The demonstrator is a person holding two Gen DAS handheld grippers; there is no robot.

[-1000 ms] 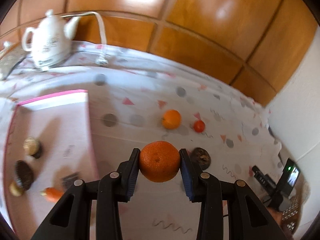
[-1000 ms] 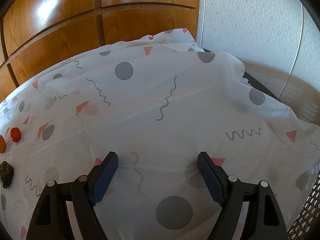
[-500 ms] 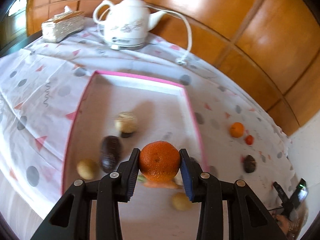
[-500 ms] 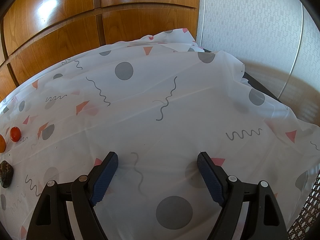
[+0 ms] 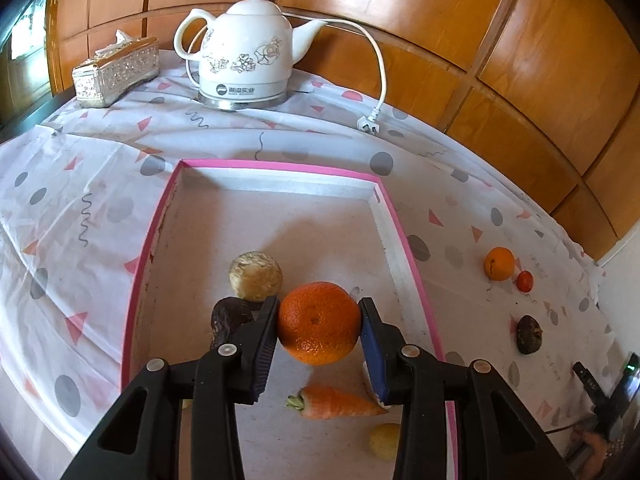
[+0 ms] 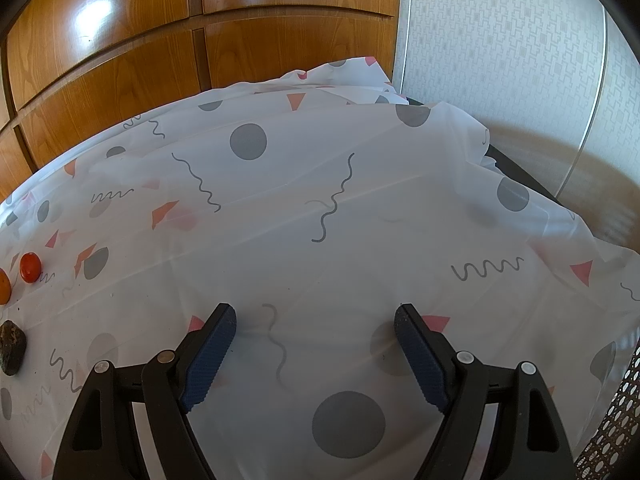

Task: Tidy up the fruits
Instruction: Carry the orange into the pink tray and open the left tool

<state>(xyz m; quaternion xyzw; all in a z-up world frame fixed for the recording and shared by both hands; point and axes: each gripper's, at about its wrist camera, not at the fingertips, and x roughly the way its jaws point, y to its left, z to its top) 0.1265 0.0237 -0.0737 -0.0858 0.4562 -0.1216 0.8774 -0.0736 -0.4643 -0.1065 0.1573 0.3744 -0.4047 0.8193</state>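
Jaws of the left gripper are easing apart around a large orange, above the pink-rimmed tray. At 6 o'clock lies a carrot; at 2 o'clock, on the table, a smaller orange. Right gripper jaws stand wide, holding nothing.

I see bright daylight, glare patches on the wood panels, sharp focus, and strong fisheye bending with dark corners.
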